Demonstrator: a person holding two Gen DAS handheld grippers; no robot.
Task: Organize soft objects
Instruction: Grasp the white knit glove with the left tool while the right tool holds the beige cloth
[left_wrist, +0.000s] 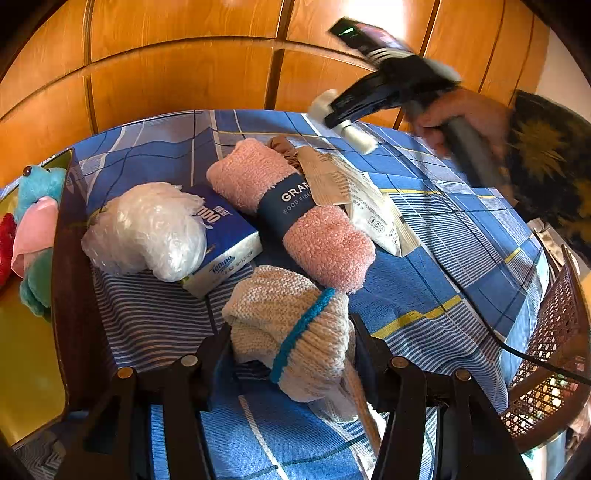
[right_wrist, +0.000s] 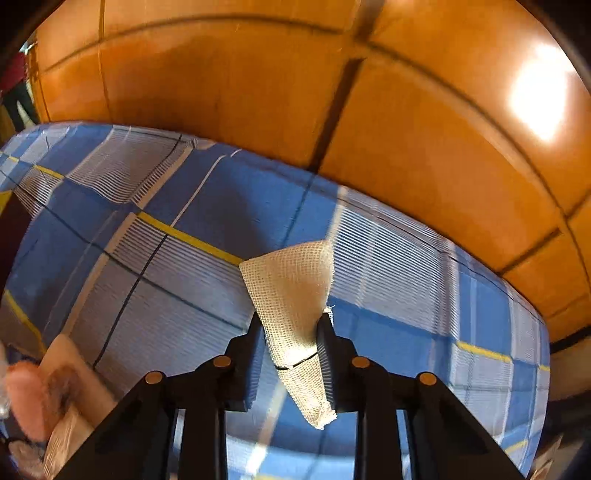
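My left gripper (left_wrist: 291, 332) is shut on a cream knitted cloth with a blue band (left_wrist: 291, 332) low over the blue plaid tablecloth (left_wrist: 443, 236). Beyond it lie a pink fluffy towel roll with a dark label (left_wrist: 291, 214), a Tempo tissue pack (left_wrist: 221, 240), a clear plastic wad (left_wrist: 147, 232) and a white packet (left_wrist: 362, 199). My right gripper (right_wrist: 291, 325) is shut on a roll of beige mesh gauze (right_wrist: 291, 291) held above the cloth; it shows blurred in the left wrist view (left_wrist: 347, 122).
A dark-walled tray (left_wrist: 66, 258) at the left holds a turquoise and pink plush toy (left_wrist: 37, 206). A wicker chair (left_wrist: 554, 350) stands at the right, with a black cable (left_wrist: 517, 350) over the table edge. Wooden panels (right_wrist: 258, 81) lie behind.
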